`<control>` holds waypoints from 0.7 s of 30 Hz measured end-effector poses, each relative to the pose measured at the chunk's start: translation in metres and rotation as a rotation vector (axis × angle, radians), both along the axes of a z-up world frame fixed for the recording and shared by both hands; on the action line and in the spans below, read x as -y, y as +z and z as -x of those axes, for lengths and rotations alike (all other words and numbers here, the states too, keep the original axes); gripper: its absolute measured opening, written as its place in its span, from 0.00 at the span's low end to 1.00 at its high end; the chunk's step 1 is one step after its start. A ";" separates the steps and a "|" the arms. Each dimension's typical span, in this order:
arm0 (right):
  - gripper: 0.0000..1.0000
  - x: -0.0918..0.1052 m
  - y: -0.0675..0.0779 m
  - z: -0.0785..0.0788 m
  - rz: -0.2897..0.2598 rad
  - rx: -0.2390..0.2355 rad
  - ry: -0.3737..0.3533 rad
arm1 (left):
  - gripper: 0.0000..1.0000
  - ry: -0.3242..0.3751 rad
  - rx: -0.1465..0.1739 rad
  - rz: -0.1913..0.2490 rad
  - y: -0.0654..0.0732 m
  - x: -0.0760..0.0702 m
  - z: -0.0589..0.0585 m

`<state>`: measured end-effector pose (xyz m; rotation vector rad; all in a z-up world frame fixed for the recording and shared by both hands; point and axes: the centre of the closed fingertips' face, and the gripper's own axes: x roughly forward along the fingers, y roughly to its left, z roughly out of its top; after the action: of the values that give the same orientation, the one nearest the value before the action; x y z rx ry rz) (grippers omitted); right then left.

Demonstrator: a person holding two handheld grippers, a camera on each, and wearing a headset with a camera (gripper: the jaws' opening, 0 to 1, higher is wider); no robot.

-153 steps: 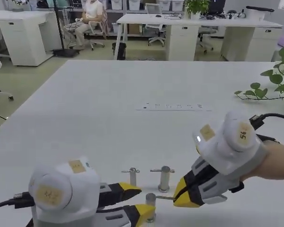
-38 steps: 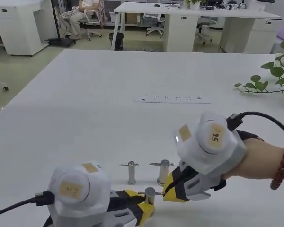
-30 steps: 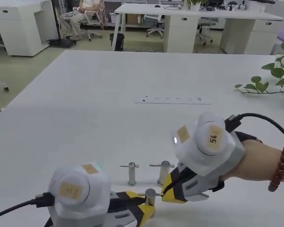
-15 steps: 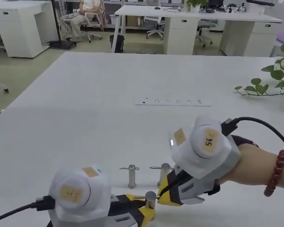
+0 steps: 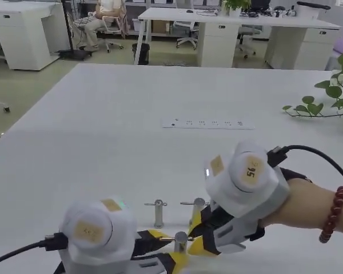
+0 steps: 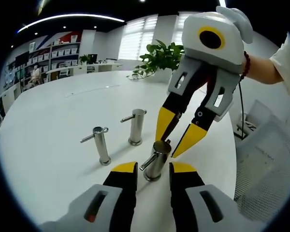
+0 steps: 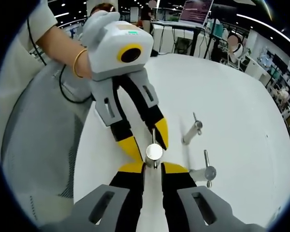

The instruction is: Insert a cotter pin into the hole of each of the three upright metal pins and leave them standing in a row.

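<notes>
Close to the person on the white counter, the nearest metal pin stands upright between the jaws of the left tool. These jaws sit apart, with a sliver of counter showing on each side of the pin's foot. A cotter pin pokes out through its head. The right tool meets the pin's top from the opposite side, jaws drawn to a narrow slot; I cannot tell whether they pinch the cotter pin. Just behind, standing side by side, the second metal pin carries a second cotter pin, the third metal pin a third cotter pin.
</notes>
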<state>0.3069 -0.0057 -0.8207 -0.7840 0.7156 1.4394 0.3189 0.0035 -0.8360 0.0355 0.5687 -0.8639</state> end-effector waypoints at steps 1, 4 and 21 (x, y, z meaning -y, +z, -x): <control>0.16 -0.001 0.001 0.000 -0.007 -0.004 -0.004 | 0.26 0.001 -0.002 -0.001 0.000 -0.001 0.000; 0.18 -0.008 0.006 0.002 -0.053 -0.032 -0.026 | 0.30 0.006 -0.002 -0.013 0.001 -0.005 0.000; 0.20 -0.018 -0.004 -0.003 -0.088 -0.053 -0.054 | 0.38 -0.003 0.015 -0.063 0.008 -0.020 0.007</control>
<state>0.3095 0.0128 -0.8242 -0.6559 0.7038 1.4370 0.3121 0.0232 -0.8285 0.0997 0.5820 -0.8477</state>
